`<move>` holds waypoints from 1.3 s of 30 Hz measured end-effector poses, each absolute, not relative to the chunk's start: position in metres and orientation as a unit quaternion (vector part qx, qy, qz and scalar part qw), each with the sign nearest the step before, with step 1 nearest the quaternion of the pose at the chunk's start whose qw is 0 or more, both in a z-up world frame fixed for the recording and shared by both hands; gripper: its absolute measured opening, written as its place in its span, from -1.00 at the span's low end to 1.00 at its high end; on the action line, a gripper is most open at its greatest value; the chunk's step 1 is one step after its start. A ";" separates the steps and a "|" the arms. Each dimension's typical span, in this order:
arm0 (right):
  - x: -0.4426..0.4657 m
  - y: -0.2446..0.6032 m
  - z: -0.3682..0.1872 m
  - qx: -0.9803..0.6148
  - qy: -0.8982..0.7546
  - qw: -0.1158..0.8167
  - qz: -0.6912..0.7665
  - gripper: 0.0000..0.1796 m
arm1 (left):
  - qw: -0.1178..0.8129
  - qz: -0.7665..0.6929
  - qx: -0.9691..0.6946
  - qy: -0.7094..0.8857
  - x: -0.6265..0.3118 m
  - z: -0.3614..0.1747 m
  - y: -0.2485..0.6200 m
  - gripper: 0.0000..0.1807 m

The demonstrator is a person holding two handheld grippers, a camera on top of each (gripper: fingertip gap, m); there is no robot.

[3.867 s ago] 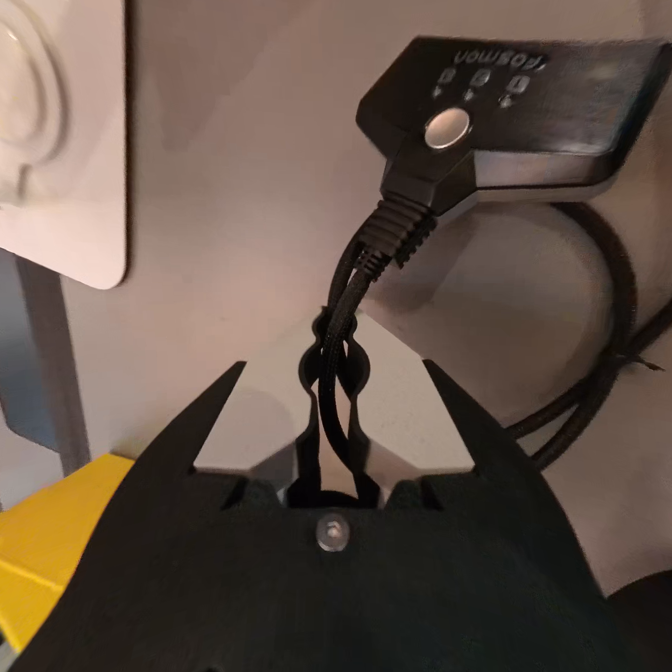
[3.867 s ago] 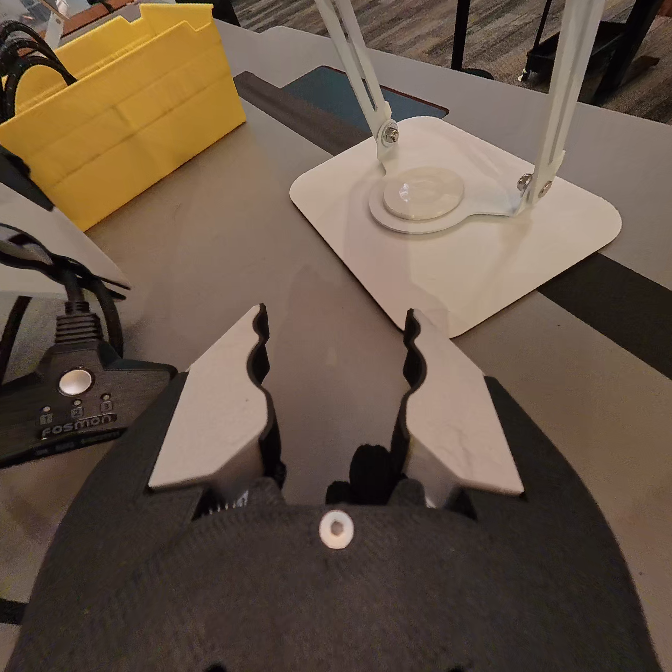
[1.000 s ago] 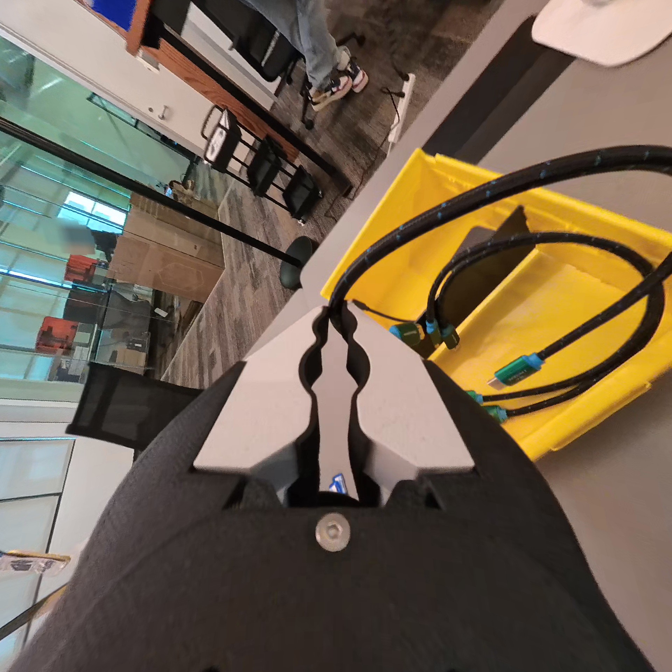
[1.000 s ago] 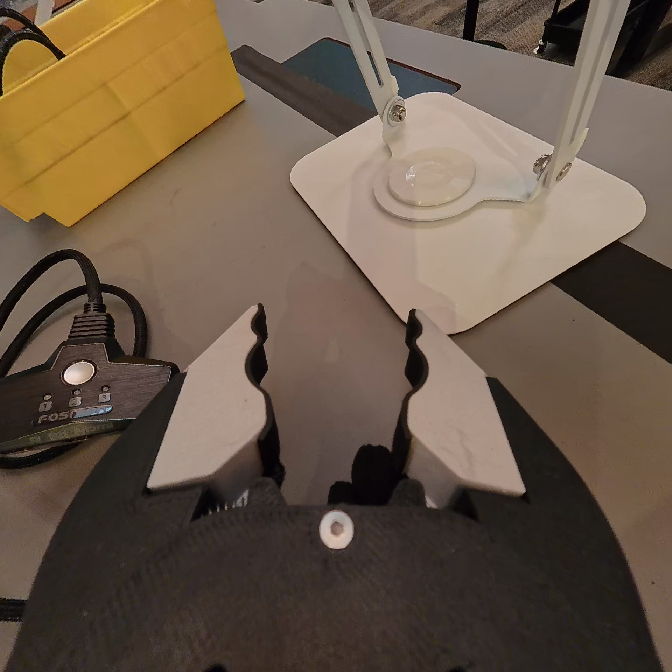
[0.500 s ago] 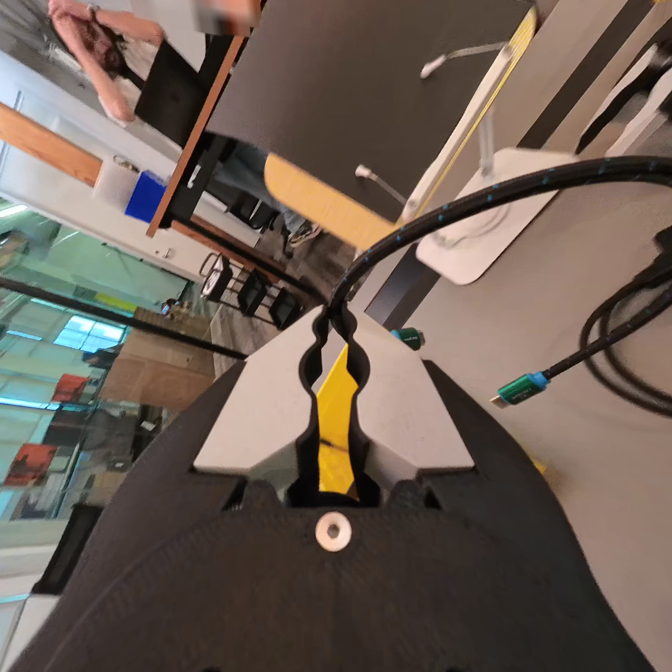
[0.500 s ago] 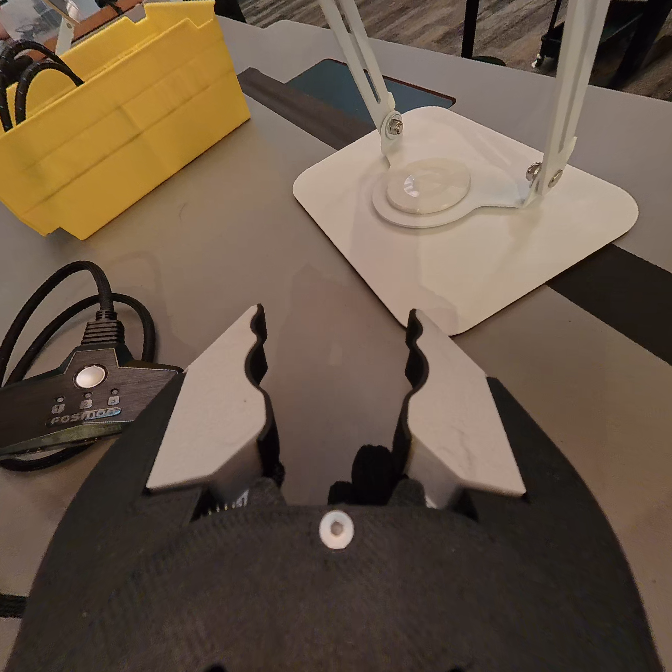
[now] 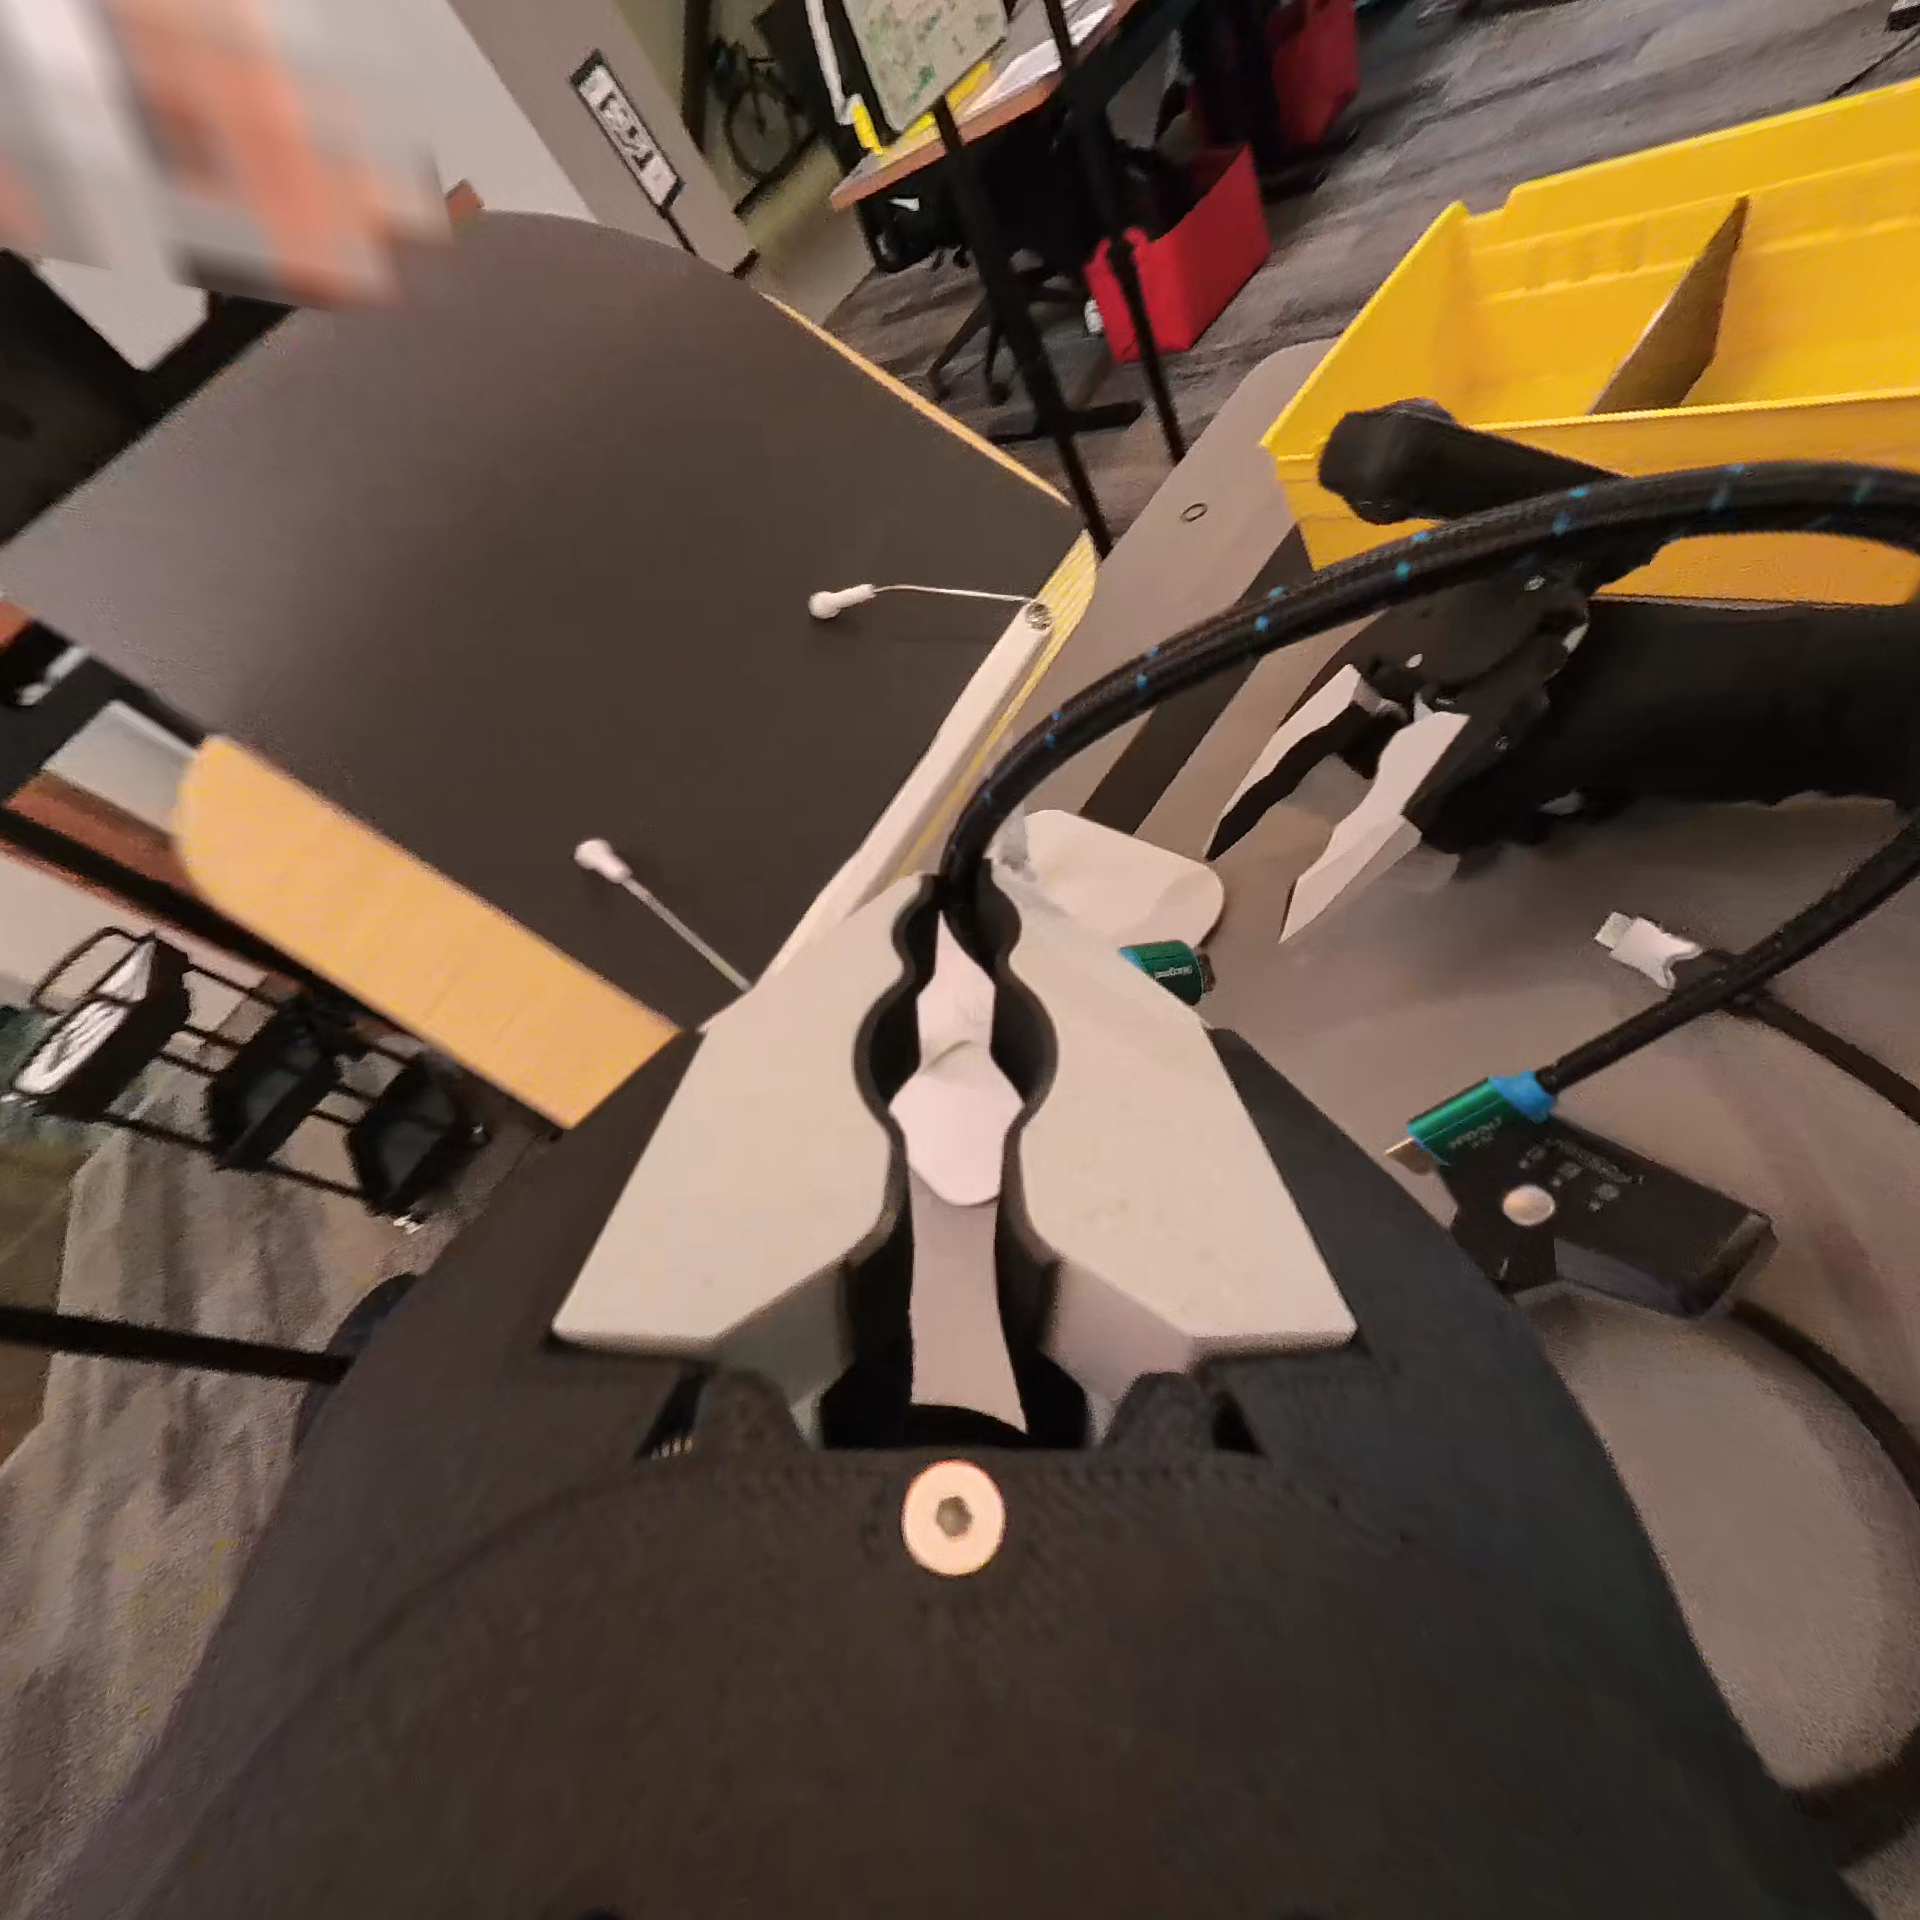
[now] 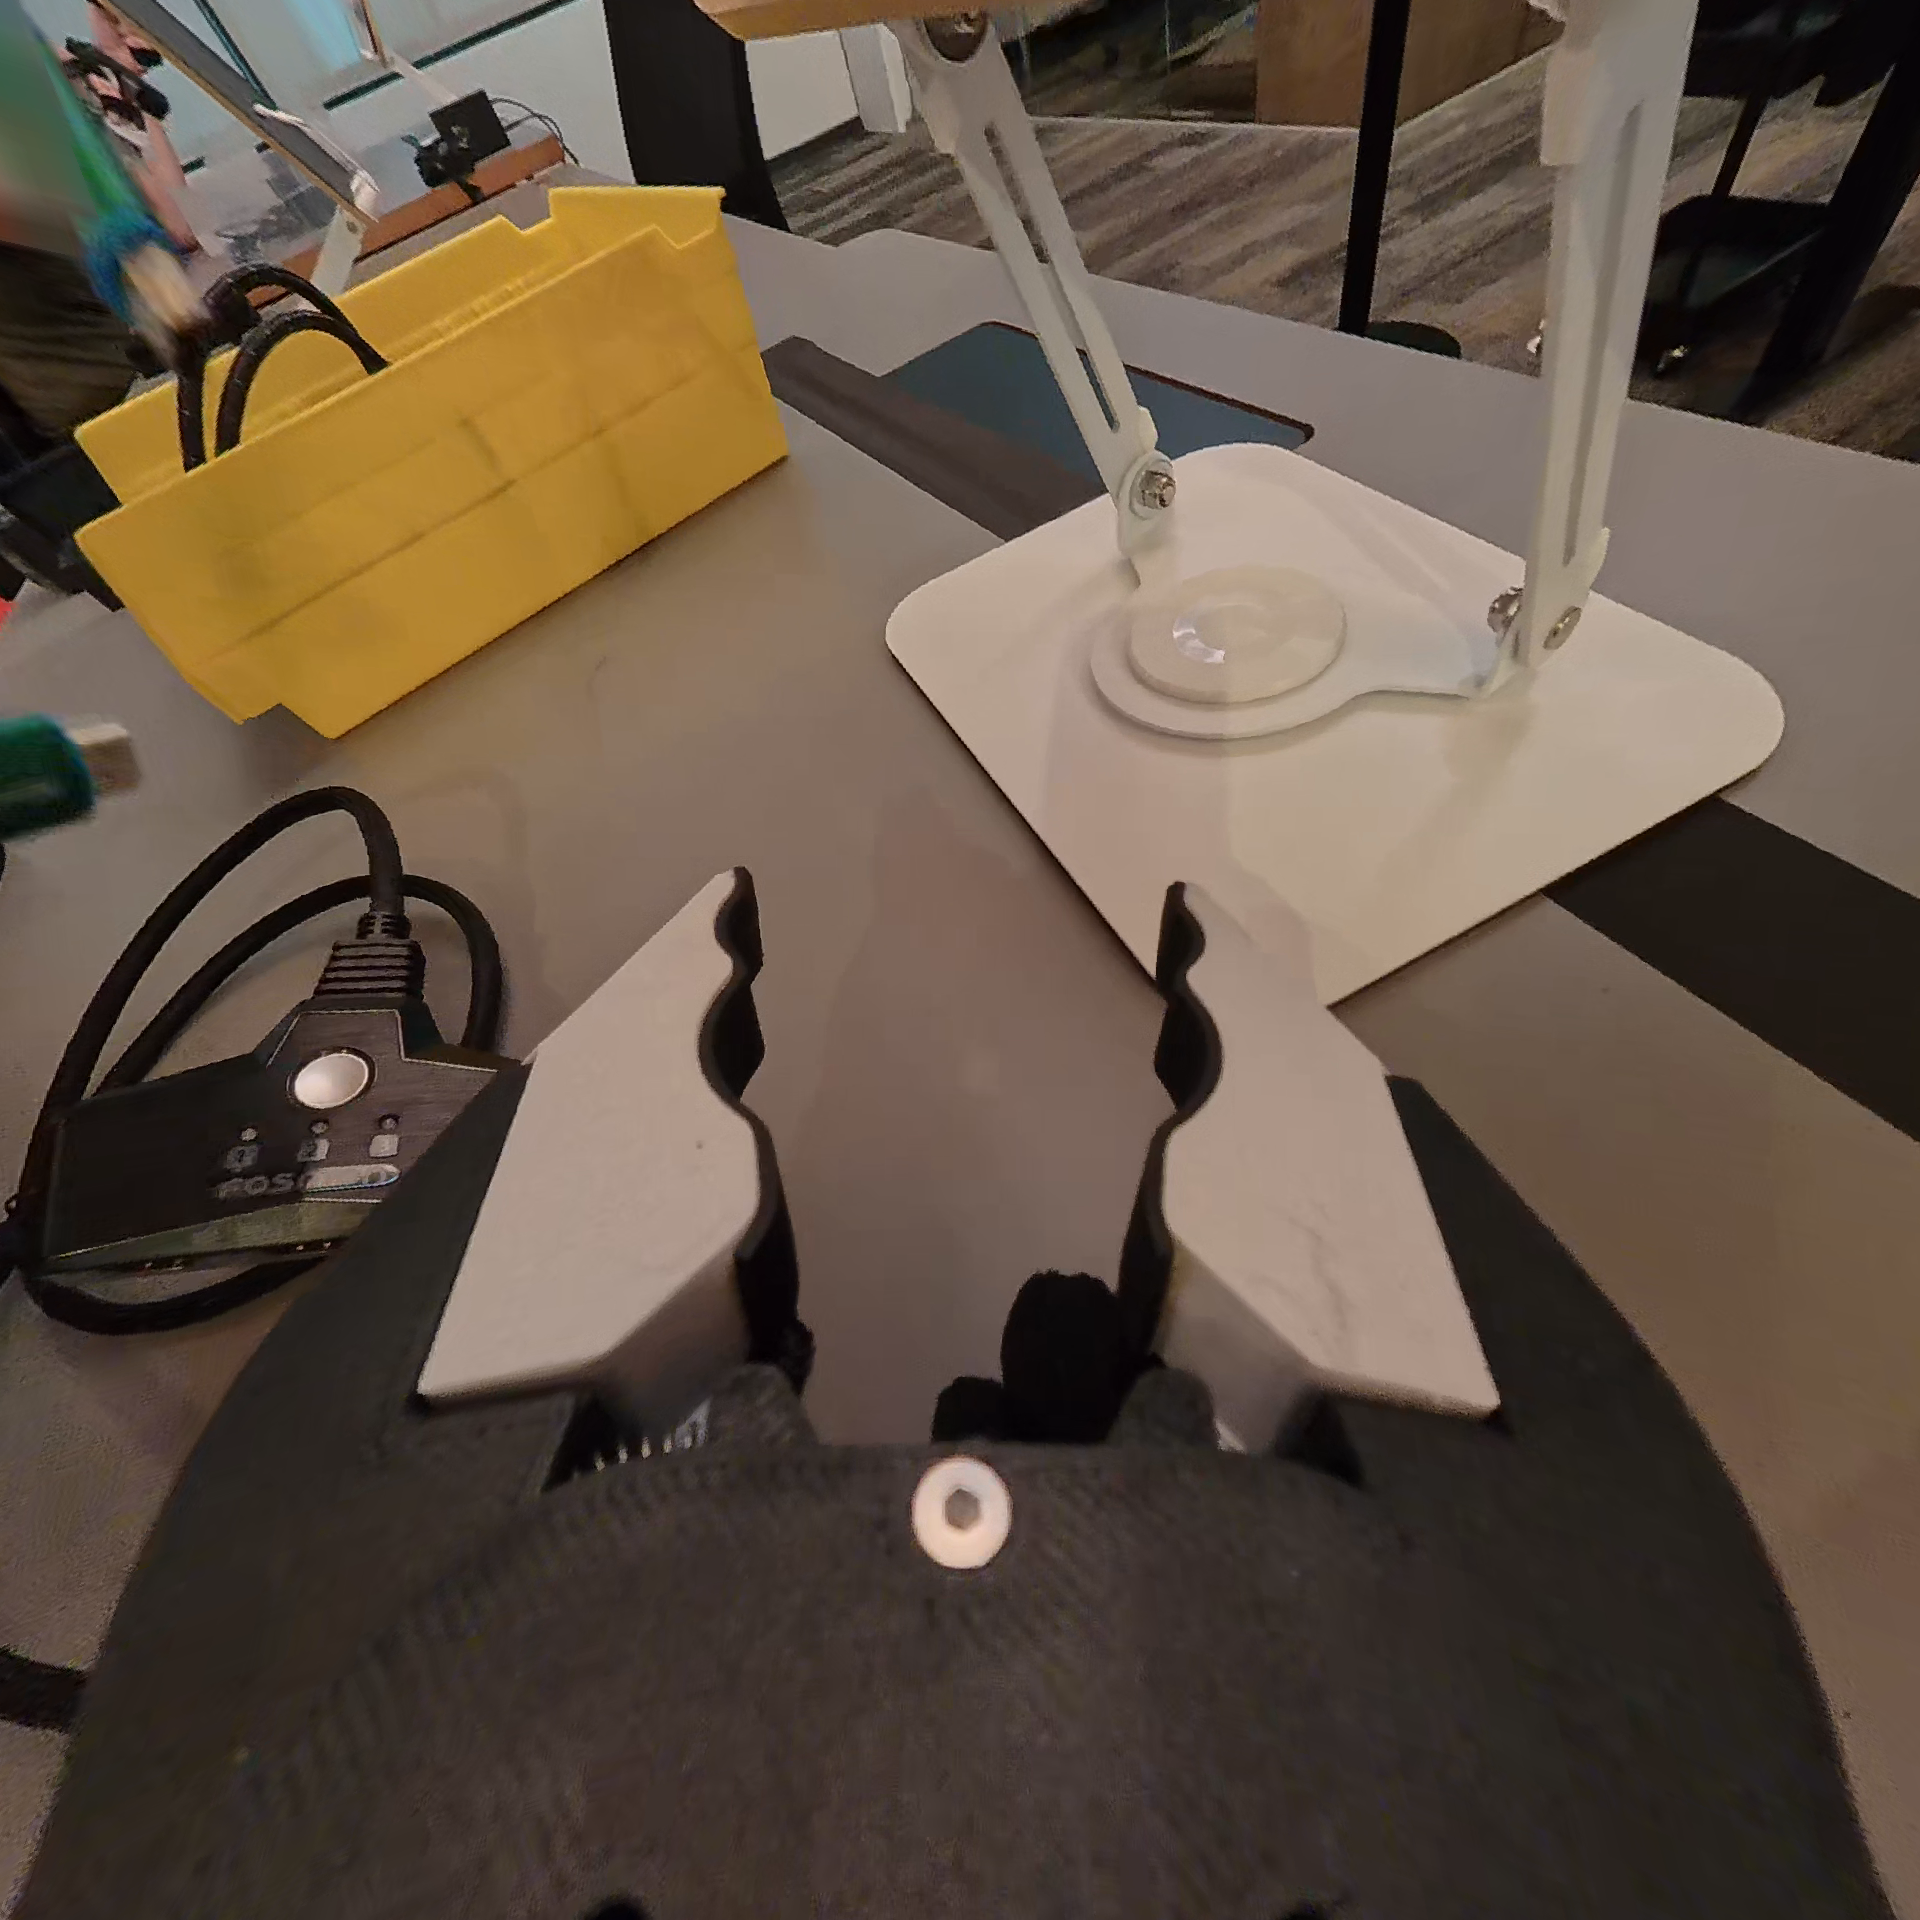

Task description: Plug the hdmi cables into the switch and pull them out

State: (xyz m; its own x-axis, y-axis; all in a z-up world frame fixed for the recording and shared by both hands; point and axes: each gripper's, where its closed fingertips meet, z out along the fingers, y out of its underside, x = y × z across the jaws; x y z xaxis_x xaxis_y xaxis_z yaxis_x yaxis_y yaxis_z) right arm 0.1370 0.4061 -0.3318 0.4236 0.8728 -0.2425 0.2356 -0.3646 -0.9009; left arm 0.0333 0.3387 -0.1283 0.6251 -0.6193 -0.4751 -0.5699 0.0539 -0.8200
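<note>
My left gripper (image 7: 956, 894) is shut on a black braided hdmi cable (image 7: 1247, 623) at its fingertips and holds it above the table. The cable arcs off to the right. Green plugs (image 7: 1475, 1124) hang just above the black switch (image 7: 1600, 1221), and another green plug (image 7: 1166, 963) shows past my fingertips. My right gripper (image 8: 956, 904) is open and empty, low over the table to the right of the switch (image 8: 249, 1153). It also shows in the left wrist view (image 7: 1252, 894). A blurred green plug (image 8: 47, 774) dangles at the left edge.
A yellow bin (image 8: 468, 488) with more black cables (image 8: 260, 343) stands at the back left. A white stand base (image 8: 1351, 790) with two white arms sits at the back right. The switch's own cable (image 8: 312, 831) loops behind it. A white-tipped plug (image 7: 1647, 943) lies on the table. Tip to tip, the grippers are about 25 centimetres apart. My right gripper is the nearer one to the switch (image 8: 249, 1153): about 12 centimetres, against 25 centimetres. The left camera catches it too, in the left wrist view (image 7: 1603, 1193).
My left gripper has swung away from the yellow bin, carrying the cable and its dangling plugs over the table towards the switch. My right gripper has stayed open and almost still.
</note>
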 end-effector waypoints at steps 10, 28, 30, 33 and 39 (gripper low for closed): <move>0.127 0.398 -0.332 -0.718 -0.408 0.417 0.380 -0.19 | 0.571 -0.133 -0.678 0.443 0.083 -0.178 0.370 -0.95; 0.110 0.381 -0.329 -0.698 -0.456 0.411 0.368 -0.34 | 0.571 -0.183 -0.681 0.420 0.080 -0.204 0.375 -0.95; 0.111 0.380 -0.331 -0.701 -0.459 0.406 0.365 -0.38 | 0.573 -0.171 -0.681 0.423 0.080 -0.204 0.375 -0.95; 0.112 0.377 -0.325 -0.693 -0.463 0.409 0.373 -0.45 | 0.577 -0.168 -0.680 0.420 0.079 -0.202 0.375 -0.94; 0.116 0.377 -0.320 -0.690 -0.460 0.412 0.376 -0.49 | 0.584 -0.160 -0.678 0.416 0.078 -0.200 0.377 -0.94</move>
State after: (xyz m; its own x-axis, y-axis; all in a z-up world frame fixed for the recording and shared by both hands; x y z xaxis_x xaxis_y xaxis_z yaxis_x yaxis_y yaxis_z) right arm 0.1164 0.3772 -0.3201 0.2932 0.9457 -0.1404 0.3253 -0.2368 -0.9155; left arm 0.0781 0.3766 -0.2004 0.6020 -0.7519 -0.2688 -0.3774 0.0288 -0.9256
